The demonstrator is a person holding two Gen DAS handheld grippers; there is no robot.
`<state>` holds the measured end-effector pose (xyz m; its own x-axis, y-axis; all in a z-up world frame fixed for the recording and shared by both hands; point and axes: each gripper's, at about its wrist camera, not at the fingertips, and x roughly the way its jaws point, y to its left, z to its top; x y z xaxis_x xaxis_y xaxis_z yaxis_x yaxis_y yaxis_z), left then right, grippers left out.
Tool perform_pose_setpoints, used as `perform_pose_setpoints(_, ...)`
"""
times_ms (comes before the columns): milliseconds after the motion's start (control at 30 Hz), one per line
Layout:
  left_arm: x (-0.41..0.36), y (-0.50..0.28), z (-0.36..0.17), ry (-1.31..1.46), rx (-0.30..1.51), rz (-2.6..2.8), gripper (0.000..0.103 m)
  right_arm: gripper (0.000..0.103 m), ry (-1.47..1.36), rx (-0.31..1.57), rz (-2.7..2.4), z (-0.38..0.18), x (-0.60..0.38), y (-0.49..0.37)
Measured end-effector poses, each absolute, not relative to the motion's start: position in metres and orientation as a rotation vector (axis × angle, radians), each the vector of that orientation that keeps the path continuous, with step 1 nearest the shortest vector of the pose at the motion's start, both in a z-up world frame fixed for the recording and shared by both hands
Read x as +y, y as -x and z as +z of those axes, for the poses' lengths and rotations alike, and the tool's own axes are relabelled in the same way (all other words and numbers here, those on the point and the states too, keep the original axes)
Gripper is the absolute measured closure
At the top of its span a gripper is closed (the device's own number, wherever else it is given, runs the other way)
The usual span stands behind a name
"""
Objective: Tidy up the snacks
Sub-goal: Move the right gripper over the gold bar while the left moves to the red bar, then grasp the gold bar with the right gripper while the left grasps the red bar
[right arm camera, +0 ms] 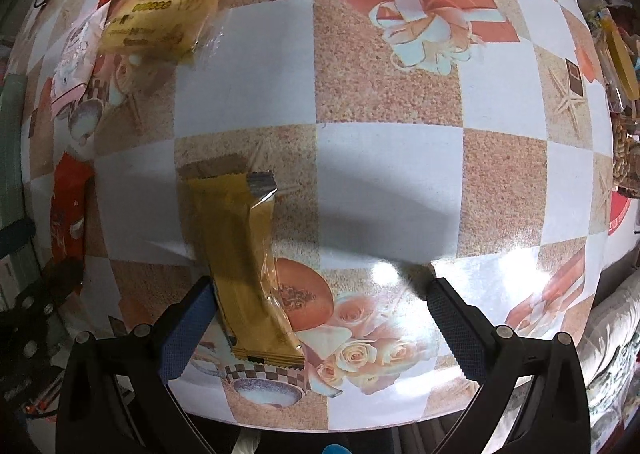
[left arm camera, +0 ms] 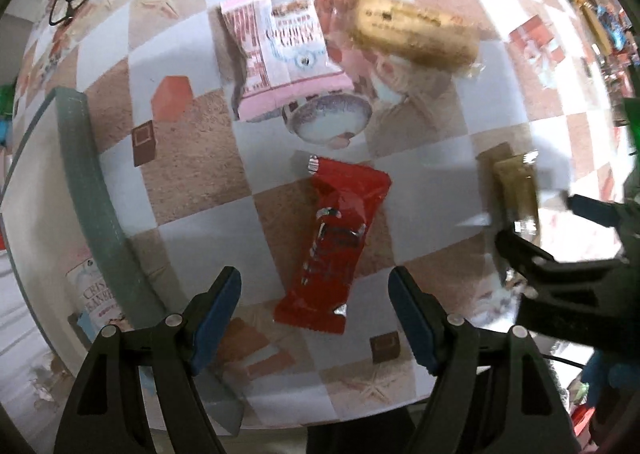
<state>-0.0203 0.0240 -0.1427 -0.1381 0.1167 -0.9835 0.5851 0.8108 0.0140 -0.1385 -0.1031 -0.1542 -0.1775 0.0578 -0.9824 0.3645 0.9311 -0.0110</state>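
Green bin (left arm camera: 86,190) beside red snack (left arm camera: 336,246)

The left gripper (left arm camera: 314,310) has two black plastic arms with cut-out holes; round silver screws sit at the joints; each finger has a dark blue pad (left arm camera: 216,318); the right gripper (right arm camera: 320,330) looks the same, and its blue pads (right arm camera: 186,334) have a bumpy, dotted skin.
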Motion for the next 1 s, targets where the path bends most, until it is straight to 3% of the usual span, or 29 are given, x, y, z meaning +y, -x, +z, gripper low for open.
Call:
perform_pose_setpoints(367, 0.033, 0.009, -0.161, -0.498, 1.738, -0.39, 0.018, 0.0, -0.303, 1.747, -0.264, -0.153, -0.101, 0.141)
perform_pose_setpoints(533, 0.036, 0.005, -0.172, -0.499, 1.766, -0.354, 0.0, 0.0, -0.302, 1.746, -0.26, -0.151, -0.103, 0.143)
perform_pose_setpoints(1000, 0.039, 0.026, -0.166, -0.477, 1.764, -0.36, 0.0, 0.0, -0.292, 1.734, -0.256, -0.154, -0.098, 0.14)
